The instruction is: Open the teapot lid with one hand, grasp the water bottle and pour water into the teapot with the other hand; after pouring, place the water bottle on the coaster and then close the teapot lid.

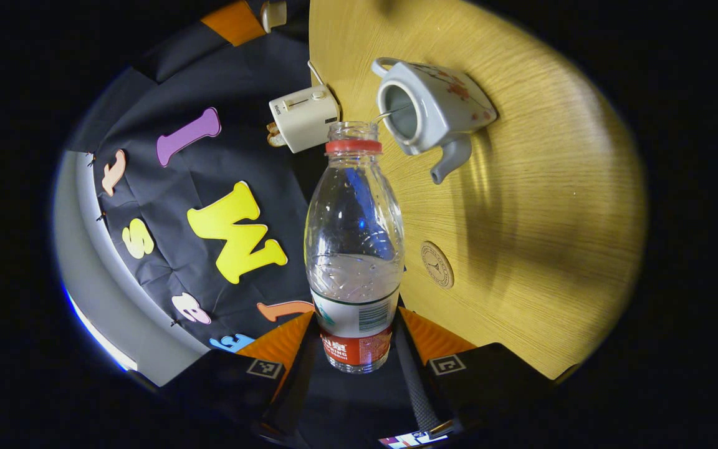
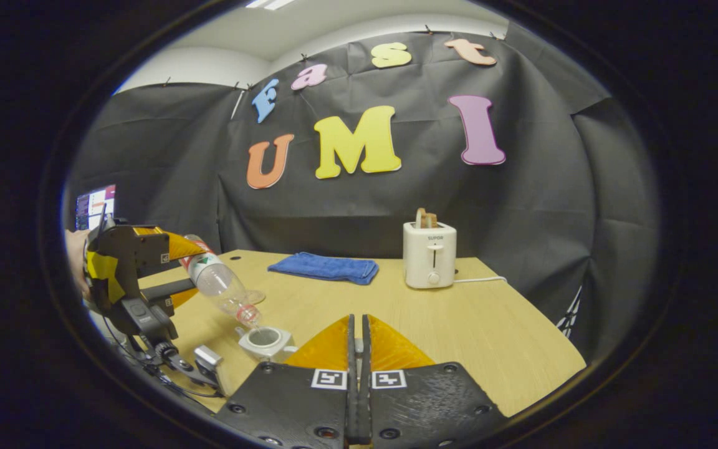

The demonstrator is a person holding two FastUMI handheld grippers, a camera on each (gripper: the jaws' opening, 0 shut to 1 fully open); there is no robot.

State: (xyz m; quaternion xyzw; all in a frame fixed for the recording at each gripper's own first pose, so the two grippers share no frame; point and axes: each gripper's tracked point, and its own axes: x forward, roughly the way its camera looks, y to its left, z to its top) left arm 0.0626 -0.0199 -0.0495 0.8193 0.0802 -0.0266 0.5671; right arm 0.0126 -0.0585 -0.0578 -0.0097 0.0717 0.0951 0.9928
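While tilted over the teapot, water bottle pinched in left gripper (right gripper pressed together).

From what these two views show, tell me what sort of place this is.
Most likely a staged recording booth, not a real kitchen: black cloth wall pinned up behind a lone wooden table, with household props set out on it, a toaster, a folded blue towel and a teapot.
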